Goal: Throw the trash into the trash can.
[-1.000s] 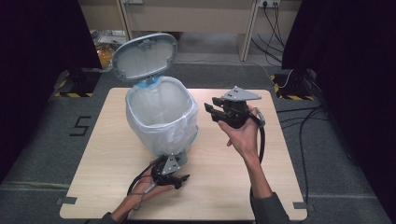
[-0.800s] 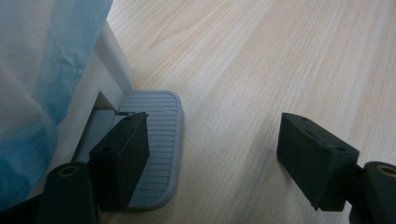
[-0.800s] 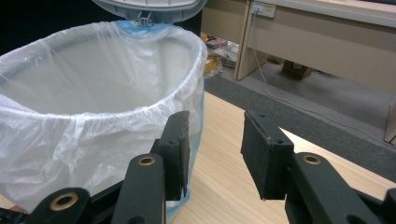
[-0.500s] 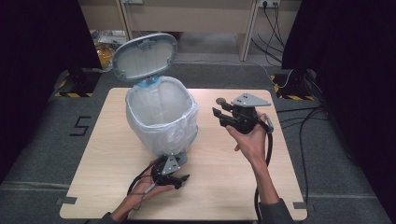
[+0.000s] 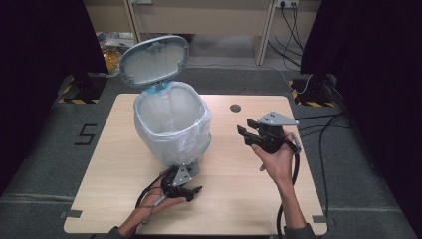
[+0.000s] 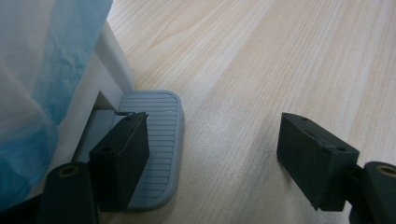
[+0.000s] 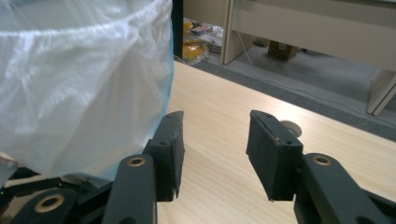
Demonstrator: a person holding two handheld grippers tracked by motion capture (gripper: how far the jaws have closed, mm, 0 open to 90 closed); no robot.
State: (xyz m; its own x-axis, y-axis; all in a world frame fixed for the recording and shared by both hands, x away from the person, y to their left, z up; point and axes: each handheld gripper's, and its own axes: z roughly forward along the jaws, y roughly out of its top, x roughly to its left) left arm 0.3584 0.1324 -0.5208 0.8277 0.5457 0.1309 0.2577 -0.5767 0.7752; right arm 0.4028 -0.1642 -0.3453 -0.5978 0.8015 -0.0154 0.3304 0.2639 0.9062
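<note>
My left hand-held gripper (image 5: 195, 191), jaws wide, presses the pedal (image 6: 149, 140); lid (image 5: 154, 59) is up. My right hand-held gripper (image 5: 245, 133), empty, has just been opening beside the bin (image 5: 171, 124); nothing dropped in yet.

Black two-finger grippers (image 5: 245, 133), grey triangular top plates, trailing black cables.

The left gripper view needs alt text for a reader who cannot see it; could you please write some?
One black finger of the open left gripper rests over the ribbed grey foot pedal of a pedal bin, with the other finger over bare table. The bin's pale blue liner bag hangs at the left edge of the picture.
</note>
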